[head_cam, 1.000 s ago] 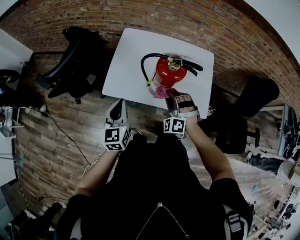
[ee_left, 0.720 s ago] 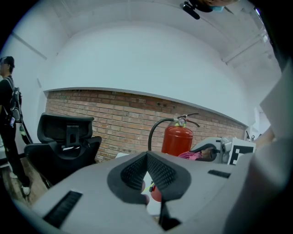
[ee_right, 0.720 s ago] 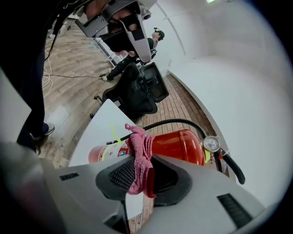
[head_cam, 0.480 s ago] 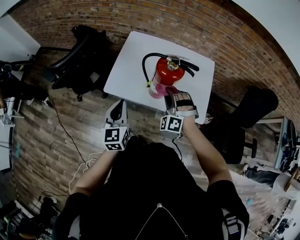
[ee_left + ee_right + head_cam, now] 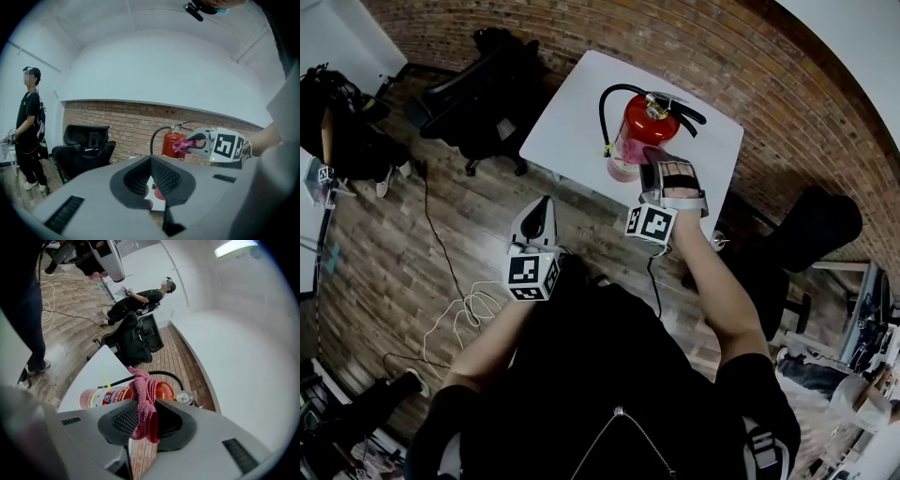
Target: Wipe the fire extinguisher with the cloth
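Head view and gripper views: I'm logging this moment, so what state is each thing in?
fire extinguisher: upright on the table.
cloth: bunched, clamped in the right tongs, by the extinguisher's body.
right tongs: shut on the cloth.
left tongs: shut, empty, short of the table.

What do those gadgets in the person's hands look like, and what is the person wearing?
The left gripper and the right gripper are pale grey plastic. Each carries a white cube printed with black square patterns, and the jaws are lined with dark ribbed pads. The person wears a black short-sleeved top.
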Action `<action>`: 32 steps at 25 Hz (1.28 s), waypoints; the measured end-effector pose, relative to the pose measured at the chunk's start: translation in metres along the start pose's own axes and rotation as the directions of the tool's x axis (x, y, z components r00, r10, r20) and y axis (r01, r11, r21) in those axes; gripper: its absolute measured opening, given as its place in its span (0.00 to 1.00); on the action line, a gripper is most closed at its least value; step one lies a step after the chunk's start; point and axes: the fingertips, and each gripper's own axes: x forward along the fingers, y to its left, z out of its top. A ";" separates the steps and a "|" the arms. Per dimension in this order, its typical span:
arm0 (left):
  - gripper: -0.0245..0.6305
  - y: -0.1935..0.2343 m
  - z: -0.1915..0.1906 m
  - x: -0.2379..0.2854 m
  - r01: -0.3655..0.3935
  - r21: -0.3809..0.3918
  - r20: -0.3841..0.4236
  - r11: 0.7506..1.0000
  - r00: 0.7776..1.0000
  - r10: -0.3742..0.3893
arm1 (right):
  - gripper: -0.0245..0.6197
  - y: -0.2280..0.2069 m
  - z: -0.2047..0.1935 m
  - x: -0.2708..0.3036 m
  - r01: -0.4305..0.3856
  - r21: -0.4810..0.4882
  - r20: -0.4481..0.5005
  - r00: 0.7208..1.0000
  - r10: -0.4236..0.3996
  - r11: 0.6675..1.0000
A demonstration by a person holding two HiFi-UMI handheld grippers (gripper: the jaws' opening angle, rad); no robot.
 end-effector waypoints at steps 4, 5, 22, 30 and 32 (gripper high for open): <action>0.08 0.005 -0.001 -0.021 -0.025 -0.001 0.017 1.000 1.000 0.025 | 0.20 -0.011 0.002 -0.009 0.033 -0.009 -0.003 0.999 -0.033 0.999; 0.08 0.009 0.000 -0.023 -0.028 0.001 0.022 1.000 0.999 0.028 | 0.20 -0.013 0.003 -0.010 0.040 -0.012 -0.004 0.999 -0.040 0.999; 0.08 0.087 0.030 0.060 0.201 0.055 -0.044 0.978 0.979 -0.198 | 0.20 -0.050 0.024 -0.027 0.176 0.141 -0.177 0.973 -0.150 0.974; 0.08 0.114 0.031 0.114 0.351 0.073 -0.116 0.934 0.933 -0.342 | 0.20 0.039 0.060 0.001 0.065 0.202 -0.206 0.978 -0.022 0.977; 0.08 0.120 0.026 0.118 0.378 0.076 -0.147 0.923 0.919 -0.365 | 0.20 0.083 0.064 0.016 -0.016 0.246 -0.224 0.972 0.073 0.969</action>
